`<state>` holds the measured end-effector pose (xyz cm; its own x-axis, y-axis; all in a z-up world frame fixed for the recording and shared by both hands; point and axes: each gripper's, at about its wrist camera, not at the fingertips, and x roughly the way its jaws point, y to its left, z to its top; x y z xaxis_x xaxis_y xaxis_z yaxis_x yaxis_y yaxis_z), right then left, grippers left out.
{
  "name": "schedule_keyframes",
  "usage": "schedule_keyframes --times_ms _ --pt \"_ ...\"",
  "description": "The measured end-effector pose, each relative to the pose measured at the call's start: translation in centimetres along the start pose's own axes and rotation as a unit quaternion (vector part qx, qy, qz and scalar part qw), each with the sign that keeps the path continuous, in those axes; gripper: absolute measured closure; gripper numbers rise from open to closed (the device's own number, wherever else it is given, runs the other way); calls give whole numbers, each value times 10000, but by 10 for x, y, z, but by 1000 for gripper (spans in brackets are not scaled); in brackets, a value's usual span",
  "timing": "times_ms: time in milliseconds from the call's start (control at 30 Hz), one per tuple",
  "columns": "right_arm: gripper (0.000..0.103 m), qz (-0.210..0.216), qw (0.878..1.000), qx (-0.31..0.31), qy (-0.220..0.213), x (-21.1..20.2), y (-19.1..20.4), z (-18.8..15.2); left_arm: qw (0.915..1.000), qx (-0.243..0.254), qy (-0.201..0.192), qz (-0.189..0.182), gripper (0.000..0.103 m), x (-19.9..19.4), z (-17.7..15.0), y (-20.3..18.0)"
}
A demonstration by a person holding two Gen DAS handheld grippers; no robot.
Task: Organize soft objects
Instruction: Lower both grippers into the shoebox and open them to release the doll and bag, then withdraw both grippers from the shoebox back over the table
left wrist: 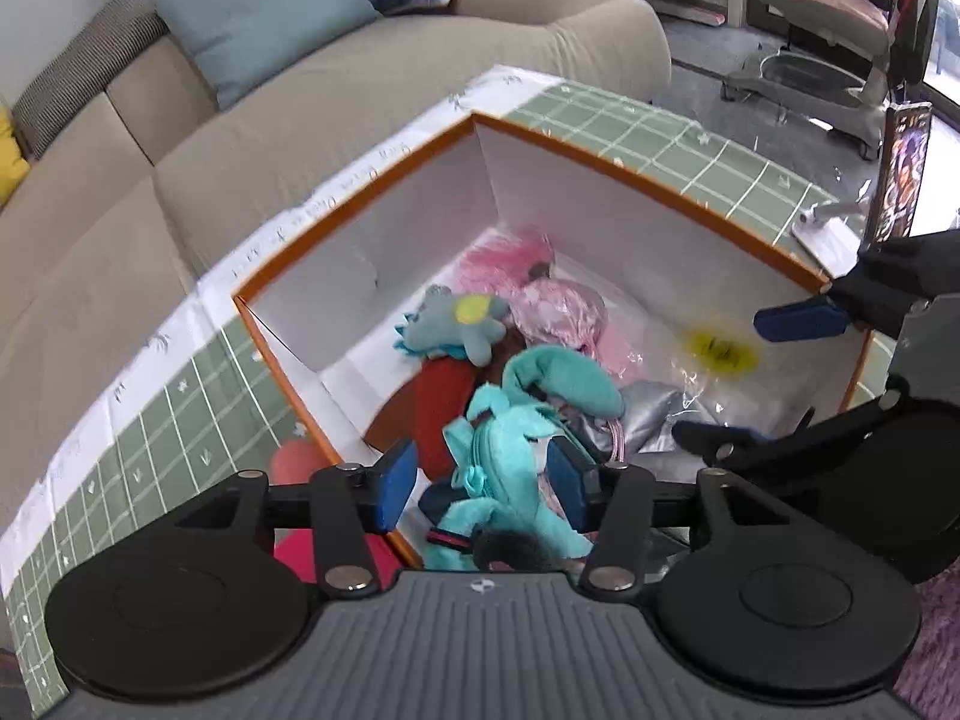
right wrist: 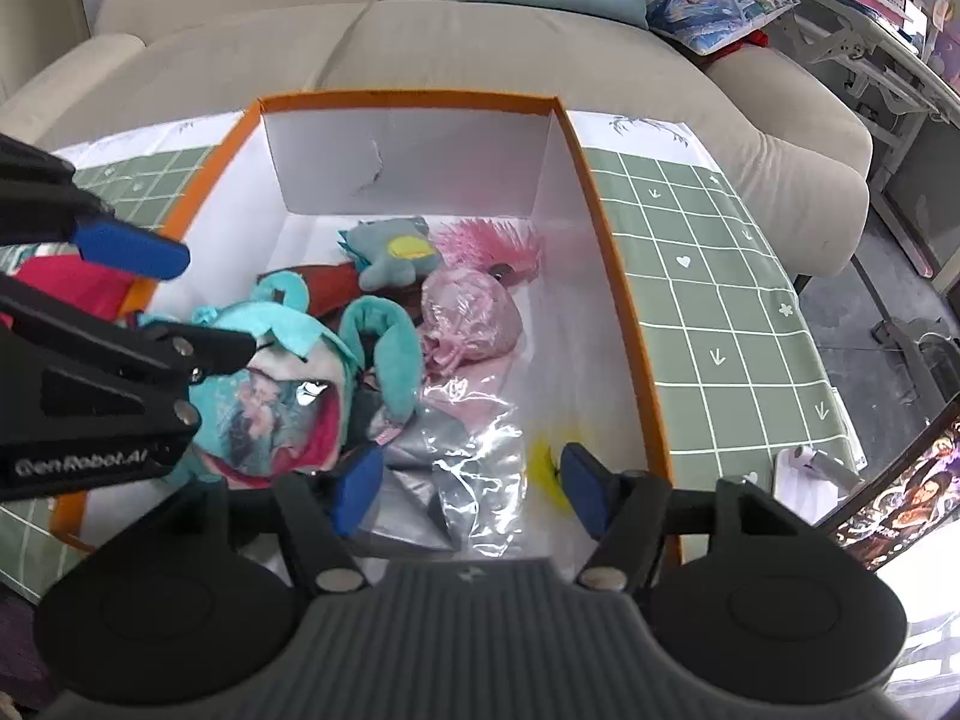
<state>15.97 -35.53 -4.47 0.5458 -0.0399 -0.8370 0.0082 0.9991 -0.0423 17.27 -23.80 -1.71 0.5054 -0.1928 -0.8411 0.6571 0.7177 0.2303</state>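
An orange-rimmed white box (left wrist: pixel 630 177) (right wrist: pixel 606 192) on the table holds several soft toys. A turquoise plush doll (left wrist: pixel 516 468) (right wrist: pixel 282 396) lies at the near side. A grey-blue plush with a yellow patch (left wrist: pixel 456 324) (right wrist: pixel 390 255), a pink fluffy toy (left wrist: pixel 510 255) (right wrist: pixel 486 243), a pink toy in plastic (left wrist: pixel 558 309) (right wrist: pixel 468 318) and a silver bagged item (left wrist: pixel 648 414) (right wrist: pixel 432 480) lie around it. My left gripper (left wrist: pixel 483 483) (right wrist: pixel 180 300) is open, its pads either side of the turquoise doll. My right gripper (right wrist: pixel 465 483) (left wrist: pixel 774 378) is open above the silver bag.
A red soft item (left wrist: pixel 336 546) (right wrist: pixel 72 288) lies outside the box's left wall on the green checked tablecloth (left wrist: pixel 180 420) (right wrist: pixel 720 300). A beige sofa (left wrist: pixel 120 180) (right wrist: pixel 480 42) with cushions is behind. A picture card (right wrist: pixel 900 498) stands at the right.
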Motion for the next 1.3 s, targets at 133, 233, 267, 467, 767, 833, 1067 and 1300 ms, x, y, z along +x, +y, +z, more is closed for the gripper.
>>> schedule_keyframes --times_ms 133,233,267,467,767,833,1067,1300 --pt "29 -2 9999 -116 -52 -11 6 2 9999 -64 -143 -17 43 -17 3 6" --pt "23 -18 9997 -233 -104 -23 13 4 9994 -114 -314 -27 43 -33 2 9" --pt "20 -37 9995 -268 -136 -28 15 4 9992 -126 -378 -31 43 -39 1 10" --pt "10 4 9990 -324 -304 -55 31 -3 9941 -408 -987 -187 43 -84 -21 19" --pt "9 262 9985 -181 -448 -85 69 -32 9872 -790 -1370 -202 43 -123 -80 33" --pt "9 341 9983 -99 -472 -90 76 -39 9857 -929 -1393 -168 43 -127 -94 36" --pt "9 561 9972 -35 -484 -100 106 -56 9827 -1387 -1228 -49 43 -132 -140 47" --pt "9 849 9951 -338 -367 -101 138 -63 9771 -1933 -884 -41 43 -130 -187 68"
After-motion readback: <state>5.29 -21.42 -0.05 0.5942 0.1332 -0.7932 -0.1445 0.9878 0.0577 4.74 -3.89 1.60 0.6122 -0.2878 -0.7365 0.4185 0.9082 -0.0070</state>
